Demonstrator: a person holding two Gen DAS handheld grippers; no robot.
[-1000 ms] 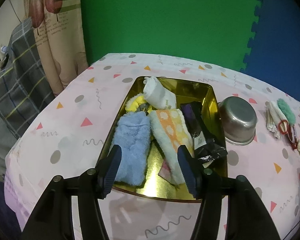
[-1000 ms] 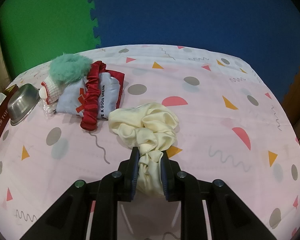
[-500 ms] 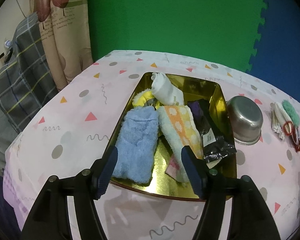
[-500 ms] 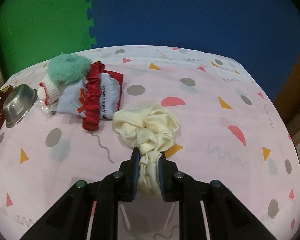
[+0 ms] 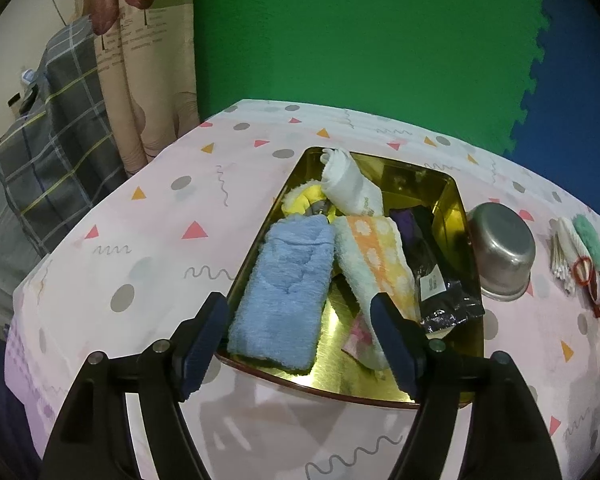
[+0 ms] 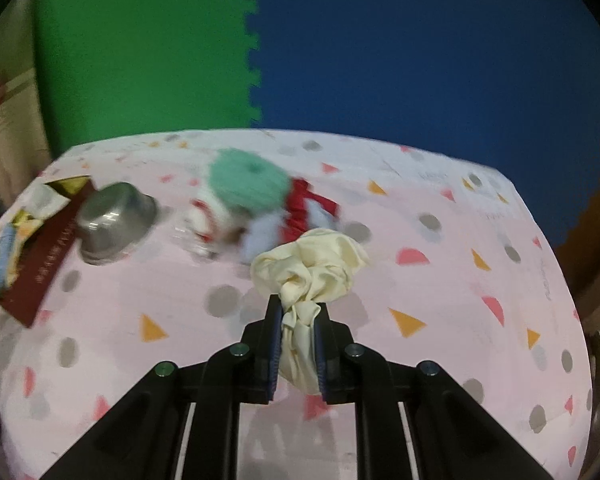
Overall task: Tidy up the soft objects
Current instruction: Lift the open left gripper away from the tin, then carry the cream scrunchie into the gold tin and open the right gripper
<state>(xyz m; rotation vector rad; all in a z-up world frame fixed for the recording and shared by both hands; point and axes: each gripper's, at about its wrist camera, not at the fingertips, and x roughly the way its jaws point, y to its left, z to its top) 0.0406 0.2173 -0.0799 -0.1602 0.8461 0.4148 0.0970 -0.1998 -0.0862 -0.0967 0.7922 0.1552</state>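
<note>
The right gripper [image 6: 296, 312] is clamped tight on a cream scrunchie [image 6: 306, 264], which is bunched up between the pads and lifted clear of the pink tablecloth [image 6: 440, 280]. Just behind it sits a blurry pile with a green fluffy scrunchie [image 6: 246, 182] and something red, next to an upturned metal bowl [image 6: 114, 220]. The left gripper [image 5: 300, 320] has just been opening its jaws, nothing between them, and it hangs over the near end of the gold tray [image 5: 456, 208], where a blue towel [image 5: 286, 292], an orange-patterned towel [image 5: 374, 258] and a white sock [image 5: 350, 188] lie.
</note>
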